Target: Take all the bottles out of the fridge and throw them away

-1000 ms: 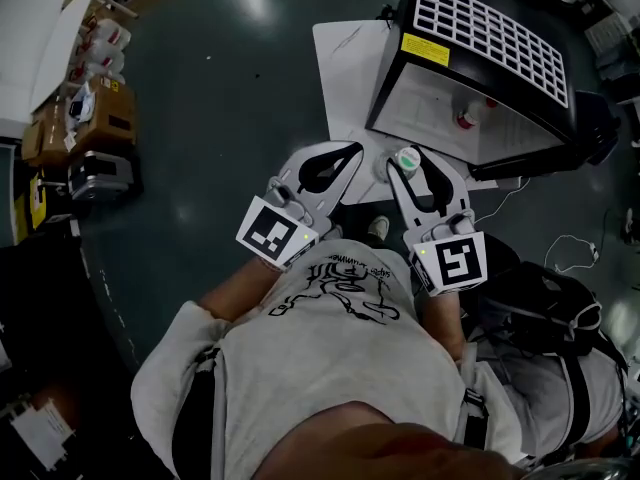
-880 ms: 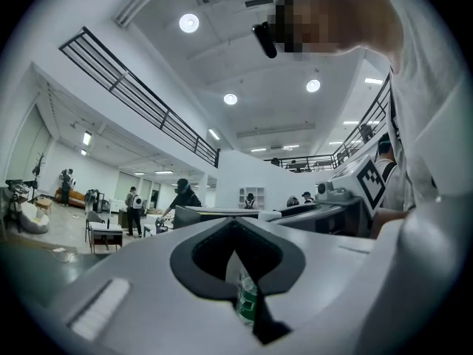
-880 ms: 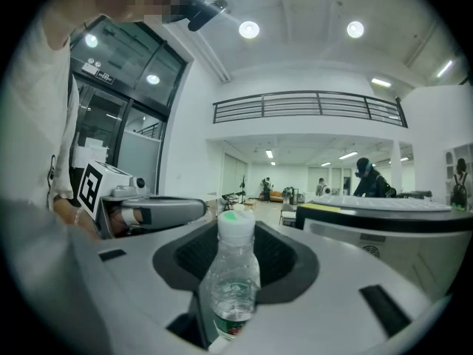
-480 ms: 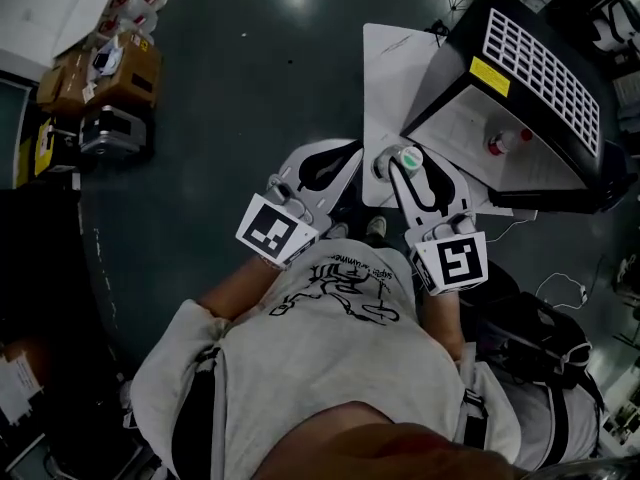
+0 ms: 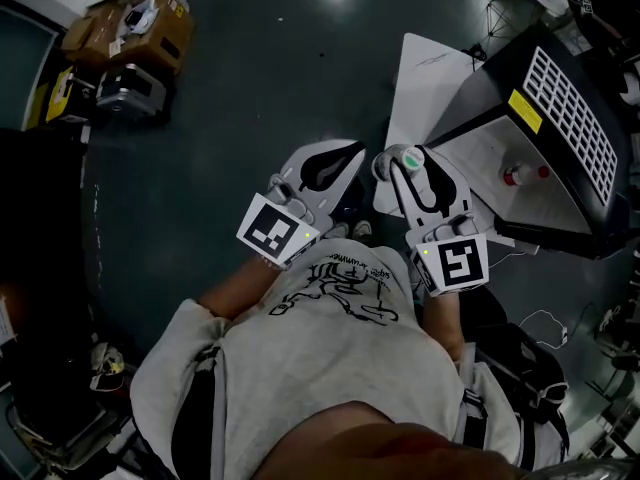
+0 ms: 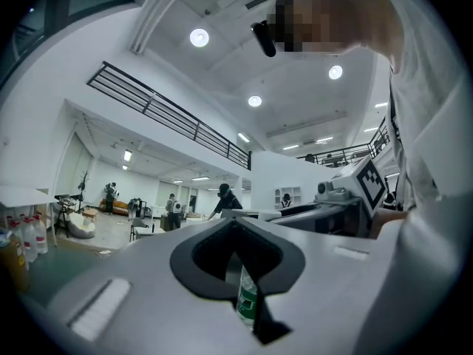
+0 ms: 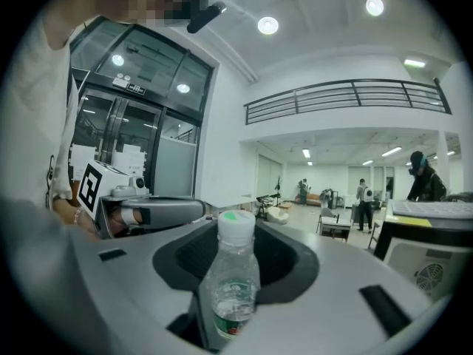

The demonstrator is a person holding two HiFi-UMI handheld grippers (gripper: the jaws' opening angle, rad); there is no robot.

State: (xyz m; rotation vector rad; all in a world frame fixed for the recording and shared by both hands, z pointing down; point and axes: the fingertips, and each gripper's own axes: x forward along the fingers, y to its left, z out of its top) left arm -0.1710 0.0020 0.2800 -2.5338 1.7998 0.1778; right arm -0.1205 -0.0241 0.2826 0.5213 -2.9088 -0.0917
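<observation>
Right gripper (image 5: 403,160) is clamping an upright bottle (image 7: 230,287), left gripper (image 5: 353,152) is pinching a second bottle (image 6: 247,302) (only its green label showing), so imo we're mid-carry w/ a red-capped bottle (image 5: 515,175) waiting in the fridge (image 5: 500,78); next: spotting where to dump them, then opening up.

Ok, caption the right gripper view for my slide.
Clear white-capped bottle gripped upright between the jaws, bright hall behind.

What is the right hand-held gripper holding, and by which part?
A clear plastic bottle, clamped around its lower body at the label; its capped neck stands above the jaws.
</observation>
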